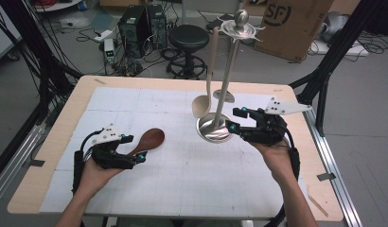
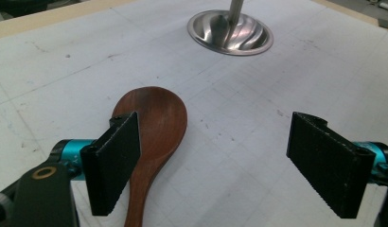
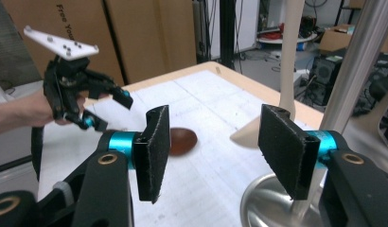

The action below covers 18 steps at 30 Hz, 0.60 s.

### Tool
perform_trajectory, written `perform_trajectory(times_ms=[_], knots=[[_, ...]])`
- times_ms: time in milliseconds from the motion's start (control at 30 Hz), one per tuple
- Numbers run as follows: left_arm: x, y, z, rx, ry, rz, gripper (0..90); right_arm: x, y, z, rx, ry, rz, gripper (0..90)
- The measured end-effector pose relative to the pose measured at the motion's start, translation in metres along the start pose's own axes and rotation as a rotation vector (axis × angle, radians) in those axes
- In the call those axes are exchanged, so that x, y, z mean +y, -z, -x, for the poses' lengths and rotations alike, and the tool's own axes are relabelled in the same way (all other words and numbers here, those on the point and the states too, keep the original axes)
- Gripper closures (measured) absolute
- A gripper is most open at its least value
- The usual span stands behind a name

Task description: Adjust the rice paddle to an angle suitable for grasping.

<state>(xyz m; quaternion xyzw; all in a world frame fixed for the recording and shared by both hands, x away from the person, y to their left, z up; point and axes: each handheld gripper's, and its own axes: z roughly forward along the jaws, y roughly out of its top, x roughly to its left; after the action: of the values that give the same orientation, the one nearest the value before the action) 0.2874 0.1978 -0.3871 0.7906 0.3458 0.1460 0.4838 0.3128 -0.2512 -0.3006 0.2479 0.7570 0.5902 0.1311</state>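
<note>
We see the brown wooden spoon (image 1: 147,140) lying flat left of centre with open mat around it, the left gripper (image 1: 135,147) low over its handle with jaws spread wide, while the right gripper (image 1: 235,119), also spread, hovers beside the steel stand's base (image 1: 212,130).

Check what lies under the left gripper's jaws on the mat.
A brown wooden spoon lies on the mat, bowl forward. The open left gripper stands over its neck; one jaw covers part of the handle, whose end runs out of frame.
</note>
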Motion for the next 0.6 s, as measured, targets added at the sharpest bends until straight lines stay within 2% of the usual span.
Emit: perform_trajectory(times_ms=[300,600], knots=[[-0.006,0.004,-0.007,0.025,0.01,-0.005,19.7,-0.03,-0.003,-0.005,-0.006,-0.026,-0.034,37.7],[-0.012,0.004,-0.012,0.054,0.001,-0.04,21.3,-0.057,-0.002,-0.007,-0.017,-0.054,-0.041,35.0]])
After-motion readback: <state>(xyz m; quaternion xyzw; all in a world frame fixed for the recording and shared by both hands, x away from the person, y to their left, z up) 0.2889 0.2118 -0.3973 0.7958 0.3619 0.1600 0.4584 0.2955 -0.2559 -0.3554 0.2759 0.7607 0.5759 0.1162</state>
